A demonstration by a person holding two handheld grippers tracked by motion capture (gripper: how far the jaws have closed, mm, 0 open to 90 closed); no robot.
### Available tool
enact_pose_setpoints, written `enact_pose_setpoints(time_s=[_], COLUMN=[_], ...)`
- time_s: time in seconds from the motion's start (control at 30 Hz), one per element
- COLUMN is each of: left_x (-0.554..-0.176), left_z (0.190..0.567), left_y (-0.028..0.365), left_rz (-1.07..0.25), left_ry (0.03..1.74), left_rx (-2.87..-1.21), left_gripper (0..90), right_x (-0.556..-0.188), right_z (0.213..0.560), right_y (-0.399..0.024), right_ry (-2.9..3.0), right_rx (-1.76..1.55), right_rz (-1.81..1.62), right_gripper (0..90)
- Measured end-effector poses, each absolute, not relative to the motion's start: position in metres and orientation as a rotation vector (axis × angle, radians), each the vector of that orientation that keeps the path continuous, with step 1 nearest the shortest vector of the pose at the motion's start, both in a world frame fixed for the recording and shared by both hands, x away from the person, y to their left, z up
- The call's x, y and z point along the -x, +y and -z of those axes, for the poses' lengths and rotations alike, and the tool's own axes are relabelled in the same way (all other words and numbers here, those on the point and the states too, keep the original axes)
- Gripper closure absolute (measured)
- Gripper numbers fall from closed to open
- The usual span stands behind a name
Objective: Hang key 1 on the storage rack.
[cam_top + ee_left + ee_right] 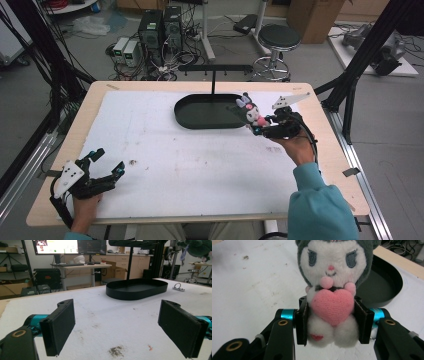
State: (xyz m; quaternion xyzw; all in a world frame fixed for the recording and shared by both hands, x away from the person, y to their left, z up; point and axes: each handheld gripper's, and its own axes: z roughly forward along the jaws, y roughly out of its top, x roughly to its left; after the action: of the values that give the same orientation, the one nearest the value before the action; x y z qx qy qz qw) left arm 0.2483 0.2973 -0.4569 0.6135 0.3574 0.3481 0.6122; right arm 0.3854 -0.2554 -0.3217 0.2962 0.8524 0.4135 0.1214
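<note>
Small plush doll with dark grey hood, white face, blue-grey eyes, tiny pink nose and a pink knitted heart at the chest, plus a small red mark low on the white body. No readable writing or label anywhere. Clamped at the torso between the pads of the right gripper, upright, held in the air at the right end of the black oval metal tray. Left gripper spread wide with nothing inside, low over the white foam table cover.
</note>
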Motion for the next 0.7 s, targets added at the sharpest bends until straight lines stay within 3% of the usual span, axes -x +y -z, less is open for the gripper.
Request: enact_pose_setpoints(time_s=[0.7], left_x=[-0.248], left_z=[0.457], left_y=[0.297], left_rz=[-0.803], left_ry=[0.824], left_rx=[-1.418], left_gripper=[14.6], right_x=[-0.416], right_z=[0.291], right_y=[-0.236], right_ry=[2.409], right_rx=[-0.927], right_rz=[-1.216], right_gripper=[54.7])
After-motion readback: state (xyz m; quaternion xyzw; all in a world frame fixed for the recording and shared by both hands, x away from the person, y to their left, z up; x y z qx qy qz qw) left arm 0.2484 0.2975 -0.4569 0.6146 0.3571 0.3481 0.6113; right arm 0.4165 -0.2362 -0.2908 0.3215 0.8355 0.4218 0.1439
